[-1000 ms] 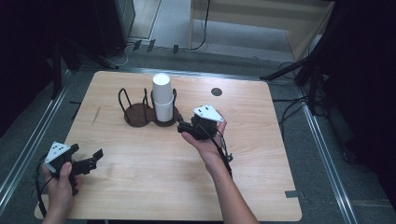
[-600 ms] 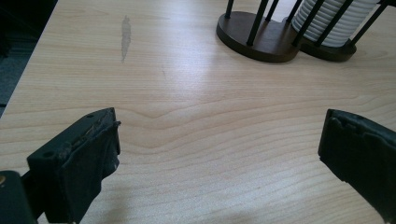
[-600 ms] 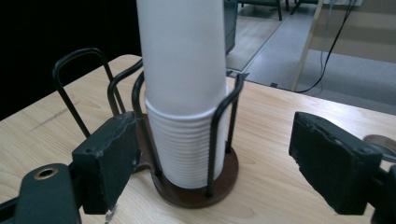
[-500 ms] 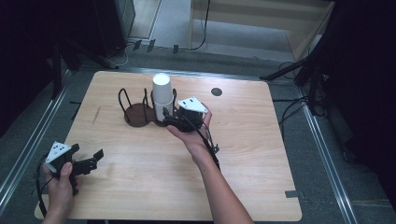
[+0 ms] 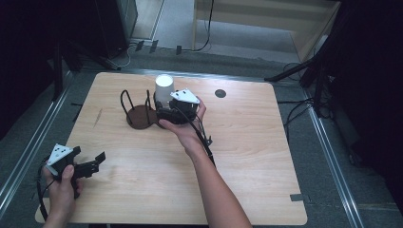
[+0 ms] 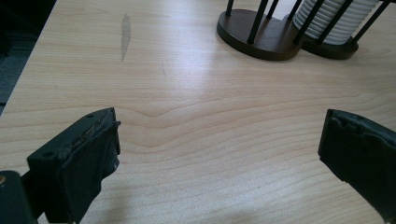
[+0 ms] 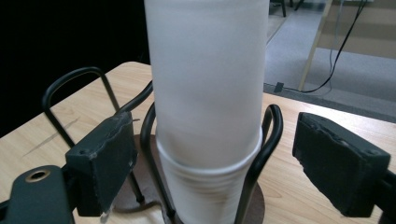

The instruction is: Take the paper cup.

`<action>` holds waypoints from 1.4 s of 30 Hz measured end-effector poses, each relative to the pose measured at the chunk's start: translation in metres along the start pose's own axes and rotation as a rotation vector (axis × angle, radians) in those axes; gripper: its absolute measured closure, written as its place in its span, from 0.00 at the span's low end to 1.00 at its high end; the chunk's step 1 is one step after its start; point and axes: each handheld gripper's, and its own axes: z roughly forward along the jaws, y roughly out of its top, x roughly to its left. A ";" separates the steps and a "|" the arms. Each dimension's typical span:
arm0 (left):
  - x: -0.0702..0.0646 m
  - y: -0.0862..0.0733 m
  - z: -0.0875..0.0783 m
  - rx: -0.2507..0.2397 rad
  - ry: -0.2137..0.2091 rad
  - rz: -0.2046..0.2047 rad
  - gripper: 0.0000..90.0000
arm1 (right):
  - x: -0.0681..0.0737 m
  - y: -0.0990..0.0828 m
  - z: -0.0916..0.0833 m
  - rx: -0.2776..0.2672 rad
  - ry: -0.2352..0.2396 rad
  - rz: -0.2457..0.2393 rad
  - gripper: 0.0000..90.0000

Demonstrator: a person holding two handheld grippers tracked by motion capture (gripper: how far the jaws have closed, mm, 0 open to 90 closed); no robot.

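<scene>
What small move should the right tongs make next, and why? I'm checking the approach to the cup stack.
Probably ease the right tongs a little further forward, then close on the top cup. Their jaws have just been opening and now stand either side of the stack of white cups in the black wire holder, pads not yet touching. The left tongs rest open, far off.

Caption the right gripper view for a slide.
Right gripper, jaws open and just widening, straddles a stack of white cups in a black wire holder.

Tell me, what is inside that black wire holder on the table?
A stack of white cups stands in one ring of the wire holder; the other ring shows its bare brown base. The stack's bottom is hidden by the right gripper.
</scene>
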 end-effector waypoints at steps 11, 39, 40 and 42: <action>0.001 0.000 0.000 0.001 -0.004 -0.007 0.00 | 0.005 0.008 0.020 -0.005 -0.019 0.020 0.17; 0.002 0.000 0.001 0.009 -0.003 -0.016 0.00 | 0.006 0.022 0.037 -0.030 -0.048 0.036 0.30; 0.002 0.000 0.001 0.010 -0.002 -0.016 0.00 | 0.006 0.023 0.036 -0.032 -0.046 0.042 0.30; 0.001 0.000 0.001 0.010 -0.002 -0.016 0.00 | 0.006 0.026 0.035 -0.029 -0.043 0.037 0.30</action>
